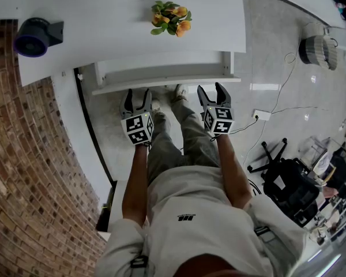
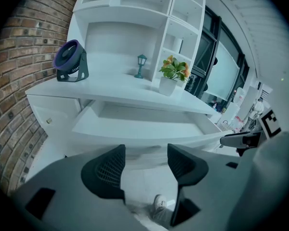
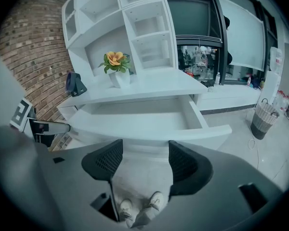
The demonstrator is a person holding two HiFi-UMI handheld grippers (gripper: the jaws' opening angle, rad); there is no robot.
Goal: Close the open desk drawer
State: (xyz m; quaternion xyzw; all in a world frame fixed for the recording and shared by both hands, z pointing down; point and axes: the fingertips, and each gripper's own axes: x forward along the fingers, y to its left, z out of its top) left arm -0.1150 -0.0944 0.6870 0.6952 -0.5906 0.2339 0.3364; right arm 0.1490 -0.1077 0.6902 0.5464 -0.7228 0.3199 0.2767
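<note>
**Drawer stood open, both claws wide and empty**

The drawer (image 1: 161, 84) hung pulled out from under the white desk (image 1: 104, 16), its pale inside showing in both gripper views. The person stood facing it, arms stretched forward and angled downward. The left gripper (image 1: 136, 94) was near the left half of the drawer's front edge, and the right gripper (image 1: 214, 89) near the right half. Whether either tip touched the edge could not be told. Each claw's jaws stood well apart with nothing between them; only floor and the person's shoes showed in the gap. A potted flower (image 1: 172, 17) and a dark fan (image 1: 34, 36) sat on the desk top.
</note>
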